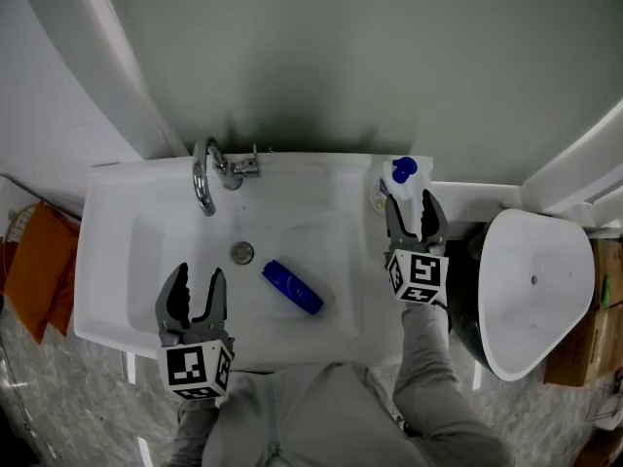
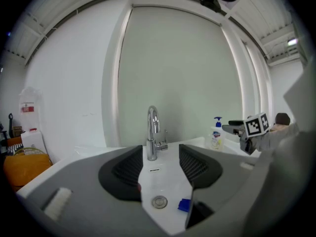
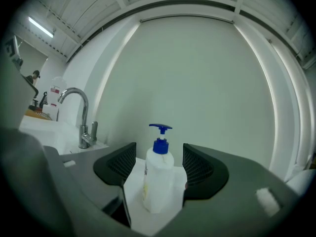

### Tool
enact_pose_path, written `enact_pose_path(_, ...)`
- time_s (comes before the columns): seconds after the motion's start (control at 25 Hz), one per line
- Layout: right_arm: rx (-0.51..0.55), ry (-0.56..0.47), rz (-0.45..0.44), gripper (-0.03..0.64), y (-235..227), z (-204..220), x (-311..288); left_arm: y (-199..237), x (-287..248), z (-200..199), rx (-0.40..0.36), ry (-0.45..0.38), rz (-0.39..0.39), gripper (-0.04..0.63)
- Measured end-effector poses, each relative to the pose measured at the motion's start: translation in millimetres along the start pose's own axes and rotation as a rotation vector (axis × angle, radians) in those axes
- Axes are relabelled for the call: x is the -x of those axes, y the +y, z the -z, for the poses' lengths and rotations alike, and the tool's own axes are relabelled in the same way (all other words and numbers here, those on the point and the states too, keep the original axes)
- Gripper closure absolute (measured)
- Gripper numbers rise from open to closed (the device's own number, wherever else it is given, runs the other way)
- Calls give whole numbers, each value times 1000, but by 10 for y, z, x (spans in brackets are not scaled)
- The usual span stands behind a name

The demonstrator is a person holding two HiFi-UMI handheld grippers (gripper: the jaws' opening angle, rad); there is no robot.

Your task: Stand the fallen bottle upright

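White bottle (image 3: 158, 181) upright between right tongs (image 3: 158, 158)

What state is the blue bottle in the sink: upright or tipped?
Tipped: the blue bottle lies lengthwise on its side in the sink, beside the drain.

Bathroom, mid-recording: a head-worn camera looks steeply down on the washbasin (image 1: 107, 261) from over its front edge. The camera on the left gripper (image 1: 198, 278) sits low at the basin's front, facing the faucet (image 2: 153, 138) and the wall (image 2: 177, 73). The one on the right gripper (image 1: 413, 204), close up on the pump bottle (image 3: 158, 179), faces the same wall. Faucet and pump bottle appear in all three views.
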State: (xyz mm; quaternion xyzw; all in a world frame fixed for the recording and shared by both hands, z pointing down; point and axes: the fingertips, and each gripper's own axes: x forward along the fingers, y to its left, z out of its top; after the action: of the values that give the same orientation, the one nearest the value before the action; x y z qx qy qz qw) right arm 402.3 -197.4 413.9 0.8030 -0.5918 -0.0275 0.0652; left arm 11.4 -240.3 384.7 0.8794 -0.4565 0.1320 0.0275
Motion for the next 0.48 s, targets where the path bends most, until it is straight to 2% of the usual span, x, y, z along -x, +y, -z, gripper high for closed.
enact_pose_path(0.28,15,27,-126,337,551,-109,570,80,140,115,56,-26,8,316)
enact_pose_path(0.48,21,150,-289,337,1221,126,781,177,234,212,87,-30,13,316)
